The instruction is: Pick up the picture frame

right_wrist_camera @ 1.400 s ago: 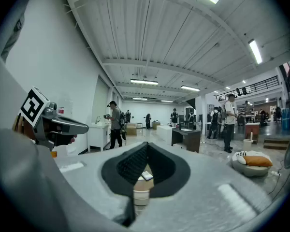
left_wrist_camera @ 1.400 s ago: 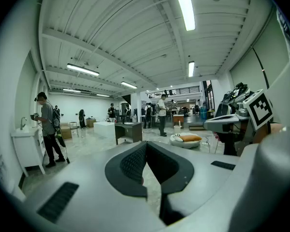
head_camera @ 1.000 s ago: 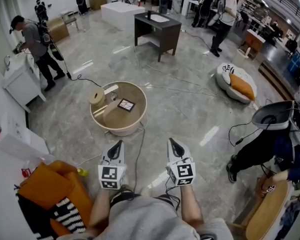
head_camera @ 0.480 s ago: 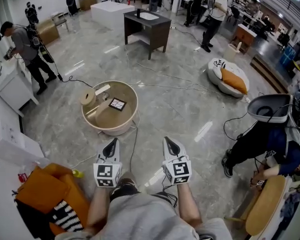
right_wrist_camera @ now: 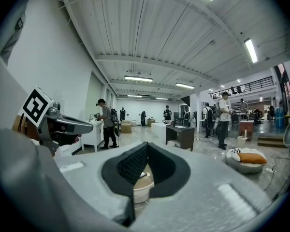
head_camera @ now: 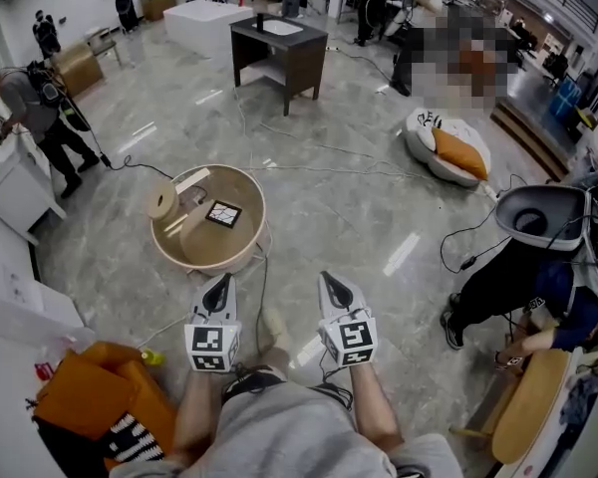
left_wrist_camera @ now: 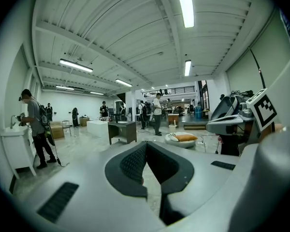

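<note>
The picture frame [head_camera: 222, 214], small with a dark border, lies flat on a round wooden table [head_camera: 241, 250] on the floor ahead. My left gripper [head_camera: 220, 281] is held out in the air short of the table, jaws shut and empty. My right gripper [head_camera: 329, 278] hangs beside it to the right, also shut on nothing. In the right gripper view the shut gripper [right_wrist_camera: 146, 145] points over the table [right_wrist_camera: 141, 191], where the frame [right_wrist_camera: 142, 175] shows as a sliver. The left gripper [left_wrist_camera: 146, 144] in its own view points across open floor, and the frame is not seen there.
A wooden spool [head_camera: 161, 203] and boards share the table. Cables [head_camera: 309, 172] trail over the marble floor. A dark desk [head_camera: 279, 48] stands farther back, and a white cushion with an orange pillow [head_camera: 448, 149] lies at right. A person [head_camera: 25, 108] stands at left. An orange bag [head_camera: 90, 391] lies near left.
The person has stepped forward and both shut grippers have moved ahead with them. In the head view the table and desk have slid a little to the left.
</note>
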The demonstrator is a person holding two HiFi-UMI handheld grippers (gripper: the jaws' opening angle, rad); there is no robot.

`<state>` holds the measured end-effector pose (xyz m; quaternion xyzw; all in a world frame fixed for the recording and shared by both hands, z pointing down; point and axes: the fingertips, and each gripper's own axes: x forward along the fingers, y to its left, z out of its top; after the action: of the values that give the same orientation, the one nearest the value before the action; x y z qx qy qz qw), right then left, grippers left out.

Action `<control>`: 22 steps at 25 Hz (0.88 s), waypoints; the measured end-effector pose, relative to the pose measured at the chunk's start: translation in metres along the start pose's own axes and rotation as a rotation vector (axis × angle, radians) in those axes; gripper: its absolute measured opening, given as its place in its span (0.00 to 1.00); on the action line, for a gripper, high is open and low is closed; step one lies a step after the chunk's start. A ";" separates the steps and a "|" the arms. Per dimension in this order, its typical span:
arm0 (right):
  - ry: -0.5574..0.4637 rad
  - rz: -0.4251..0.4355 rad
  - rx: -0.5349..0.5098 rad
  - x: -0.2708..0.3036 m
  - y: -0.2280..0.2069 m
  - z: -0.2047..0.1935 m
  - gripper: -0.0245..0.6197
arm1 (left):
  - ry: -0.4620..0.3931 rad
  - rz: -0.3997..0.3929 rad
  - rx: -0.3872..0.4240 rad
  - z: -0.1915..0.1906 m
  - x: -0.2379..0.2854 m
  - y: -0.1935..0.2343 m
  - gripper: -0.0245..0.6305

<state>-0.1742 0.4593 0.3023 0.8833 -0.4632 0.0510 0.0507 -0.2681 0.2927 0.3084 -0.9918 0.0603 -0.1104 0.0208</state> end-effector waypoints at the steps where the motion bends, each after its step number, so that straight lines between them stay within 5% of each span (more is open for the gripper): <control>1: 0.003 0.001 0.000 0.008 -0.004 0.000 0.04 | 0.001 0.001 -0.002 0.001 0.009 0.003 0.06; 22: 0.072 0.169 -0.021 0.290 -0.071 0.022 0.04 | 0.058 0.097 -0.075 0.023 0.230 0.142 0.06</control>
<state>0.0487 0.2607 0.3172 0.8380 -0.5347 0.0818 0.0722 -0.0563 0.1236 0.3280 -0.9842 0.1130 -0.1357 -0.0129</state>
